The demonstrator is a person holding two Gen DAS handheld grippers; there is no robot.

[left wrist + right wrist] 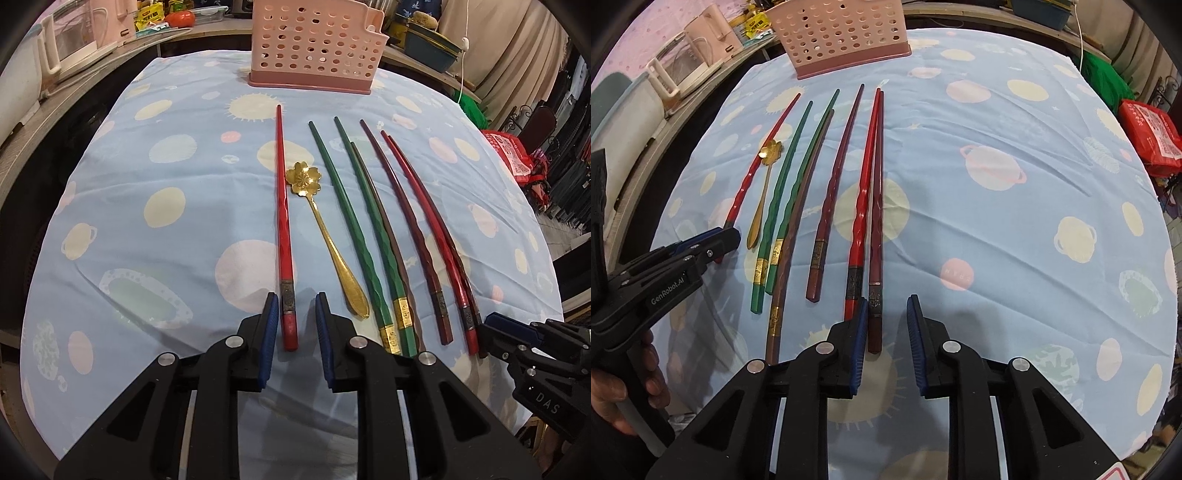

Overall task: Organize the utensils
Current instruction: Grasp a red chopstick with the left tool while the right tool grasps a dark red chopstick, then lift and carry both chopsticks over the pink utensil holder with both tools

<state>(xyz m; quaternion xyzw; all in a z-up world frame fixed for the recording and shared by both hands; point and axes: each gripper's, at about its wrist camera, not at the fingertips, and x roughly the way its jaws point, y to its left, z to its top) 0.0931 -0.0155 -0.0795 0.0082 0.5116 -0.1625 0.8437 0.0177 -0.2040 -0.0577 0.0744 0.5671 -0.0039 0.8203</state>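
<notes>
The left claw (295, 321) is open around the thick end of a red chopstick (282, 206), not squeezing it; the right claw (886, 321) is open too, with a dark red chopstick (876, 221) between its pads. A gold spoon (325, 236) and green chopsticks (343, 218) lie on the table (166, 155); the pink basket (314, 44) stands at the far edge.

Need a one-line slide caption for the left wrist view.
Left gripper straddles a red chopstick beside a gold spoon, pink holder beyond.

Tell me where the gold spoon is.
In the left wrist view the gold spoon lies on the tablecloth, between the lone red chopstick and the nearest green chopstick.
</notes>
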